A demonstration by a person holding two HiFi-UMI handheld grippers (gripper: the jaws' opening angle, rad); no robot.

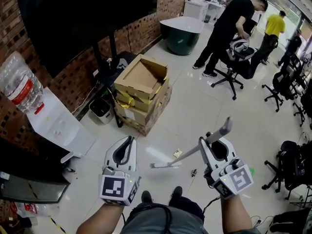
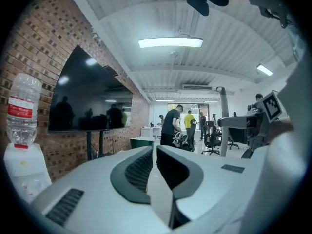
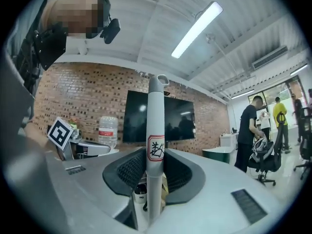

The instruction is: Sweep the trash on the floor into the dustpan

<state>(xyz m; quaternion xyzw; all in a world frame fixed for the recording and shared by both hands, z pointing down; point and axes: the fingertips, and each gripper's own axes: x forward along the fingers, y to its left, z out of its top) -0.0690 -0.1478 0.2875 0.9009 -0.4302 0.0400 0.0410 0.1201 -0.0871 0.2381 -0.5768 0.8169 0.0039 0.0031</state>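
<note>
- At lower right of the head view: right gripper (image 1: pixel 213 146), jaws clamped on a grey handle (image 1: pixel 223 129). The right gripper view shows the labelled shaft (image 3: pixel 156 116) upright between both pads.
- Handle, lower end: slants down to the left to a thin flat head (image 1: pixel 165 165) low over the floor (image 1: pixel 195 106), centre bottom of the frame. Whether this tool is the broom or a long-handled dustpan cannot be told.
- Left gripper (image 1: pixel 127 145), lower left: jaws drawn nearly together with nothing between them, raised clear of the floor.
- Trash: one pale scrap (image 1: pixel 177 153) on the tiles just beside the handle; a small dark bit (image 1: pixel 193 172) near it, lower down.
- Second tool: none in any view.
- Progress, as a judgement: early. One tool is in hand, the scraps are uncollected, and sweeping and gathering are both left to do.
</note>
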